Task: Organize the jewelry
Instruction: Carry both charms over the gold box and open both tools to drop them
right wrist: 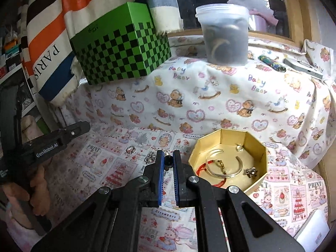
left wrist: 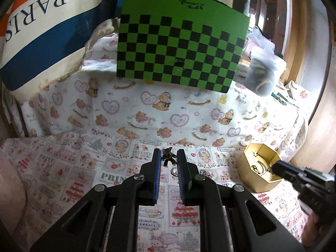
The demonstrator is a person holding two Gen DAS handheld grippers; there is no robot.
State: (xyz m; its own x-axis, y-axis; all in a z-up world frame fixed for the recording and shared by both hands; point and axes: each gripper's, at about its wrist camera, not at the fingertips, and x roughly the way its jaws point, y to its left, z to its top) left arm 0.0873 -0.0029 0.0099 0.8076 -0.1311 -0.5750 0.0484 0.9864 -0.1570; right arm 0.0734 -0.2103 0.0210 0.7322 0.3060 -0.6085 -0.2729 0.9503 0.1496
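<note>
2 grippers, both w/ black fingers & blue pads. Left gripper (left wrist: 169, 157) hangs over the printed cloth (left wrist: 84, 168), jaws nearly closed on 1 dark bear charm (left wrist: 168, 156) that sits between the tips; pads look to touch it at the sides, but contact isn't sure. Right gripper (right wrist: 168, 157) likewise nearly closed, 1 small dark ribbed piece (right wrist: 168, 162) between its tips; can't tell if it's pinched or just lying behind the gap. Loose on the cloth just past the right gripper's tips: 1 sparkly silver piece (right wrist: 149, 158) and, a bit further left, 1 ring w/ oval stone (right wrist: 130, 149), the two apart from each other. Right of the gripper, 1 gold octagonal box (right wrist: 262, 159), open top, on the cloth. Inside it: 1 clear bangle (right wrist: 229, 173), 1 red cord bracelet (right wrist: 212, 169) w/ gold clasp crossing the bangle, 1 small sparkly cluster (right wrist: 251, 172) near the right wall, 1 small ring (right wrist: 239, 147) toward the back. In the left cam the right gripper's tip hangs over the box's near right edge. A hand (right wrist: 40, 191) holds the left gripper's grip at far left. Further back, a raised ledge under bear-print cloth (right wrist: 210, 105) carries 1 green checkered box (right wrist: 124, 50), 1 lidded plastic tub (right wrist: 225, 35) w/ dark contents, 1 lighter (right wrist: 272, 63), 1 flat grey device (right wrist: 303, 68). Behind, 1 striped bag (right wrist: 50, 48) reading PARIS leans by the green box.
</note>
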